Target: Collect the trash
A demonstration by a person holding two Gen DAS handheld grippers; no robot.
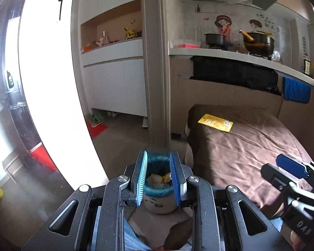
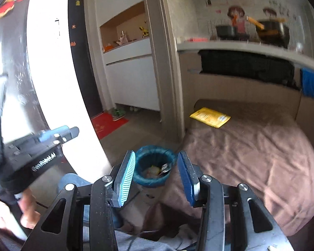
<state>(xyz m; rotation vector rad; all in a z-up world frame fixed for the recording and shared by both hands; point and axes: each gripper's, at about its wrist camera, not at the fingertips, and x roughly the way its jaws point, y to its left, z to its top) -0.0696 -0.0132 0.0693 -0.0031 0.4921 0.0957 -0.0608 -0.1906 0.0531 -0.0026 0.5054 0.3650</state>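
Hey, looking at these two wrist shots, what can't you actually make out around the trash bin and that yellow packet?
- Trash bin: left wrist view, the left claw fingers cover its sides.
- Bin contents: right wrist view, too small and blurred to identify.
- Yellow packet: print unreadable in both views.
- Right claw: left wrist view, cut off by the edge.

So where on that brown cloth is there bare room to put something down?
Most of the brown cloth is bare: the whole stretch nearer than the yellow packet, out to its right edge. The far left corner holds the packet. Left of the cloth, the lined bin takes up the floor.
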